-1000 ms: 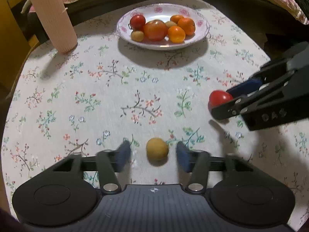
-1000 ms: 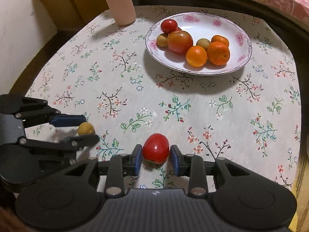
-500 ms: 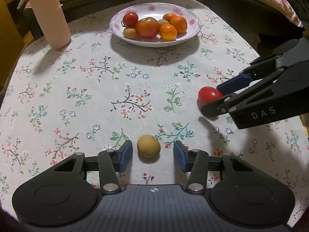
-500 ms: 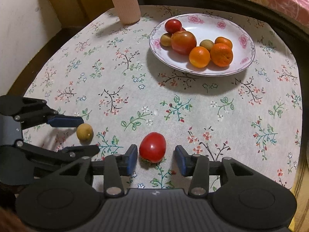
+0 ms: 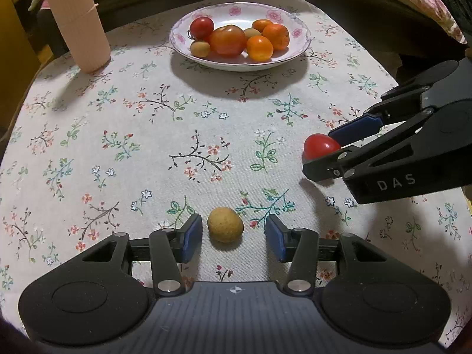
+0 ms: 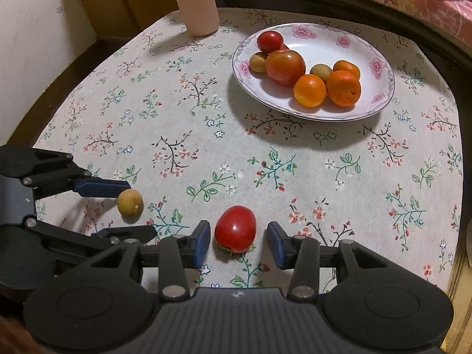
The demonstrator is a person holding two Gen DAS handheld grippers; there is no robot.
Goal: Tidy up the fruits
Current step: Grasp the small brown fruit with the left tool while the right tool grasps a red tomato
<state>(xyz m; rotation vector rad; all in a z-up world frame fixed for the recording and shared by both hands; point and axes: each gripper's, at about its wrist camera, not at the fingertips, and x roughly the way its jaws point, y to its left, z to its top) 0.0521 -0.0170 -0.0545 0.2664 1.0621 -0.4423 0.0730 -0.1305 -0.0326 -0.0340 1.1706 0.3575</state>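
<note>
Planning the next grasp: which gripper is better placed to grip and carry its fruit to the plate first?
Right, probably. The right gripper brackets the red tomato with narrow gaps; the left gripper stands looser around the yellow fruit.

Both cameras sit just behind their own fingers and look steeply down and forward over the floral cloth [image 5: 153,135]. The left wrist view rides close above the left gripper [image 5: 233,233], with the plate [image 5: 298,50] far ahead near the top edge and the cup [image 5: 78,23] at upper left. The right wrist view hangs just as near over the right gripper [image 6: 239,240], facing the same way from further right. Each catches the other: the right gripper [image 5: 327,153] enters the left view from the right, and the left gripper [image 6: 132,209] enters the right view from the left. Both share the cloth [image 6: 188,124], plate [image 6: 377,100] and cup [image 6: 197,8].
</note>
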